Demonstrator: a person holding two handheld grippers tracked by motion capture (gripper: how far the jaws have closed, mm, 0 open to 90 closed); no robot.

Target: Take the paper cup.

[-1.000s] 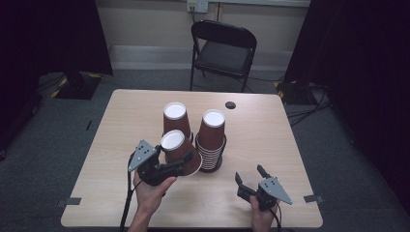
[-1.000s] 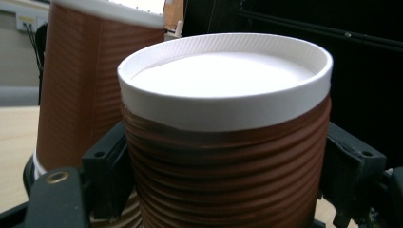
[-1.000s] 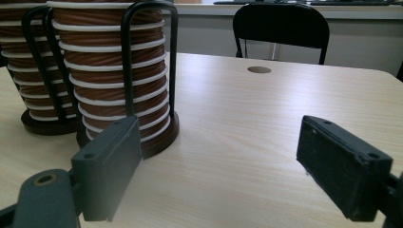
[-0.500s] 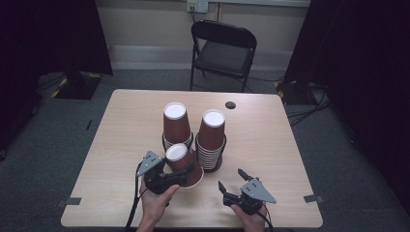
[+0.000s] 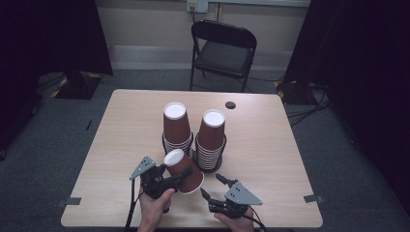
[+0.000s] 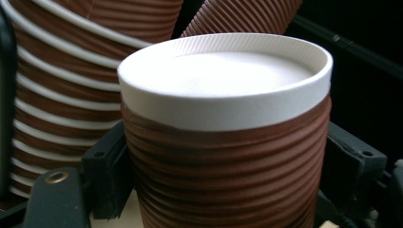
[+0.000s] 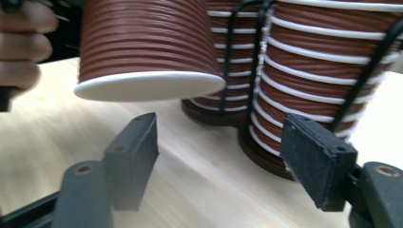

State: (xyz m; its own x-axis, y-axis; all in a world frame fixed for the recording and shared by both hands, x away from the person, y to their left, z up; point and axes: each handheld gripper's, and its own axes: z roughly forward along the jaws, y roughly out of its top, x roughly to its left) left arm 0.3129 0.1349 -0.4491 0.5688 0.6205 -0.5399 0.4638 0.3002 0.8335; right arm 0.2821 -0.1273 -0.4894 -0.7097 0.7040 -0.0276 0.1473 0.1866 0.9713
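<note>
I count two stacks of brown cups (image 5: 193, 137) on the table (image 5: 121, 145), each in a black wire holder, and one more cup (image 5: 186, 171) clamped in my left tool (image 5: 181, 173), tipped over, just in front of the stacks. My right tool (image 5: 212, 186) has been closing a bit; nothing sits between its jaws. The right gripper view shows the cup's white rim (image 7: 149, 85) hanging above the table
</note>
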